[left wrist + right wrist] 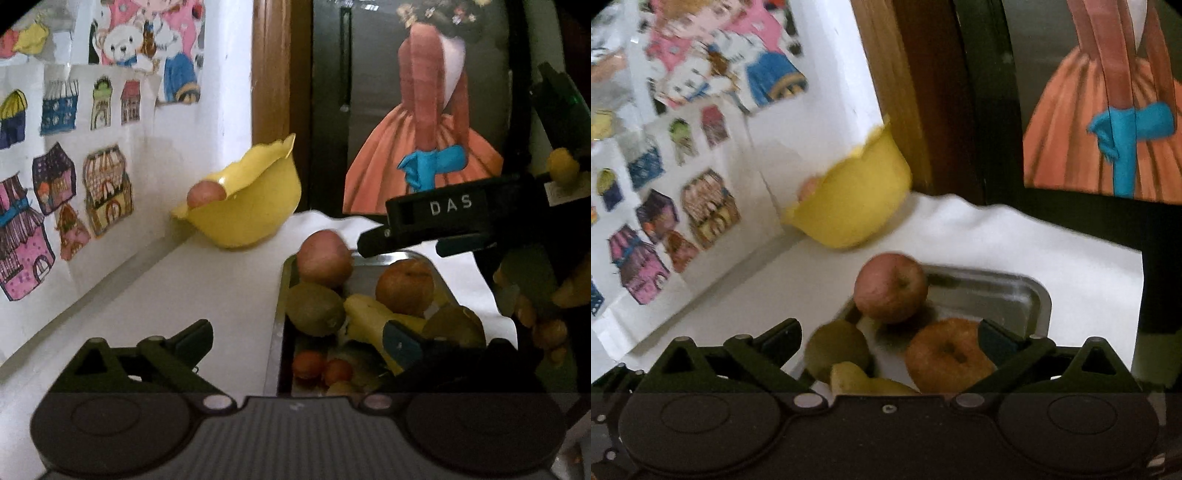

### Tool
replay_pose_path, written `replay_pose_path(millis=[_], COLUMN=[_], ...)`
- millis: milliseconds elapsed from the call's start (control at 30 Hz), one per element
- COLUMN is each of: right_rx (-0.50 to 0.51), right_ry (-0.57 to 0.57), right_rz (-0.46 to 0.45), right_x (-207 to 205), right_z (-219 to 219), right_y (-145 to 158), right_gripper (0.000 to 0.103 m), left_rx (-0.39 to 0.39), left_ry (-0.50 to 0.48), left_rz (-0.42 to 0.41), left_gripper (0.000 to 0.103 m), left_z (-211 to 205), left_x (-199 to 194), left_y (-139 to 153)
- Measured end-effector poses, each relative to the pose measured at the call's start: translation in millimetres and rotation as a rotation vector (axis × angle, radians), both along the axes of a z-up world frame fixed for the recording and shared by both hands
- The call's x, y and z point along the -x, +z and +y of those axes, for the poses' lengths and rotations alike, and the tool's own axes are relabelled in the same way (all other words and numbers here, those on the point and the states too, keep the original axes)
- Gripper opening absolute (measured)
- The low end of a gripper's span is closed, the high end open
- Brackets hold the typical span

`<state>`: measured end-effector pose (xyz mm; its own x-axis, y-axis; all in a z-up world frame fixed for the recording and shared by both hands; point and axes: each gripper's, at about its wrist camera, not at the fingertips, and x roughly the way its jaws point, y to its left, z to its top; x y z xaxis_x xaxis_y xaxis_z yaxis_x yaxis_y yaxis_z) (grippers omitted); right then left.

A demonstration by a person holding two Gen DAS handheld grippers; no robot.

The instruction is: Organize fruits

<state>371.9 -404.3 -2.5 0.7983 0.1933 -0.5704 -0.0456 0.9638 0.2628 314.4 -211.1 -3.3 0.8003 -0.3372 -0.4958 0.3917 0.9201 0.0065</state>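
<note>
Sorting so far: one reddish fruit (205,193) sits in the yellow bowl (251,206) by the wall, so the job looks barely begun.
Fruit left: most of it lies in the metal tray (1027,295), well apart from the bowl on the white table (192,288).
Tray contents: a red apple (891,287) at the far end, an orange (947,356) beside it, a green kiwi-like fruit (836,349) and a yellow banana (373,321); small orange-red fruits (321,367) lie at the near end.
Unclear piece: a second greenish fruit (454,326) behind the banana may be another kiwi; it is partly hidden.
Right gripper (890,345): wide open above the tray, holding nothing; its right finger (995,343) is against or just in front of the orange, the left finger clear of the kiwi-like fruit.
Left gripper (295,339): also wide open and empty, its right finger (400,345) over the banana, its left finger over bare table beside the tray.
Likely step: picking the next fruit, the orange by my reading.
Surroundings: coloured drawings (55,192) on the wall at left, a painted figure in an orange dress (424,147) behind.
</note>
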Motion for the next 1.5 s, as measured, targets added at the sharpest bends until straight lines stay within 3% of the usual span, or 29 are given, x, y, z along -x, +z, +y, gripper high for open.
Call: replay_pose_path(millis=[167,333,533,733,1000,1233,1500], right_rx=[-0.039,0.005,0.044,0.045,0.065,0.098,0.117], right_ry=[-0.009,-0.002,-0.049,-0.106,-0.092,-0.116,-0.163], right_rz=[-0.132,-0.267,-0.387,-0.358,-0.385,-0.404,-0.421], right_x=[30.6,69.7,142.0,230.8,346.7,414.4,462.5], right_z=[1.9,10.4,28.6,66.0,116.1,142.9,156.0], right_y=[5.0,10.8,23.3,38.2,47.6,39.7,28.7], right_gripper=[0.102,0.102,0.102,0.102,0.102,0.102,0.102], left_rx=[0.054,0.088,0.112,0.128,0.148,0.163,0.132], left_ry=[-0.008,-0.004,0.008,0.033,0.003,0.006,0.012], left_rz=[-0.042,-0.056,-0.132,-0.110,-0.178,-0.177,-0.204], left_gripper=[0.102,0.102,0.102,0.103,0.103,0.103,0.103], left_z=[10.7,22.1,52.3,98.8,138.2,154.7,157.8], left_x=[13.3,25.3,75.3,159.2,262.6,314.4,350.1], left_y=[-2.9,-4.4,3.1,19.9,38.0,36.7,29.6])
